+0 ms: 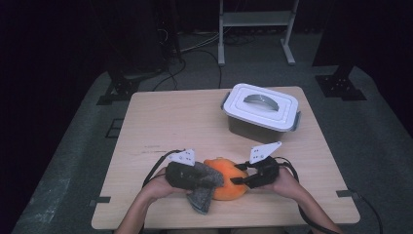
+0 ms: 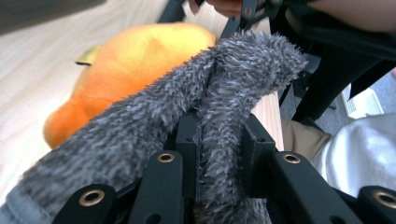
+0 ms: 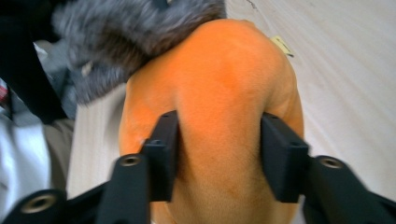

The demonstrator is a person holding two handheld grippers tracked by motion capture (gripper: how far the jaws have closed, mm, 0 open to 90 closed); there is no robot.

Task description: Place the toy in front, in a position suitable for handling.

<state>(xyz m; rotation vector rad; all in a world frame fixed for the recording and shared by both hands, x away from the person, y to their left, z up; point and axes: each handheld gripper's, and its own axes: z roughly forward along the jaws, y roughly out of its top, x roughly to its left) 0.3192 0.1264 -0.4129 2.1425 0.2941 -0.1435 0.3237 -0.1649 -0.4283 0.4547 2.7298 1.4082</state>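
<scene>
Grey fuzzy cloth (image 1: 202,187) sits pinched in our left gripper (image 2: 219,135) at the table's (image 1: 160,122) near edge, draped against the orange plush toy (image 1: 228,183). Our right gripper (image 3: 219,154) clamps that toy's side. Farther back, we see a lidded white box (image 1: 261,111).

Plush toy (image 1: 229,181) near table (image 1: 160,126) front edge, lidded box (image 1: 261,112) behind, right.
</scene>
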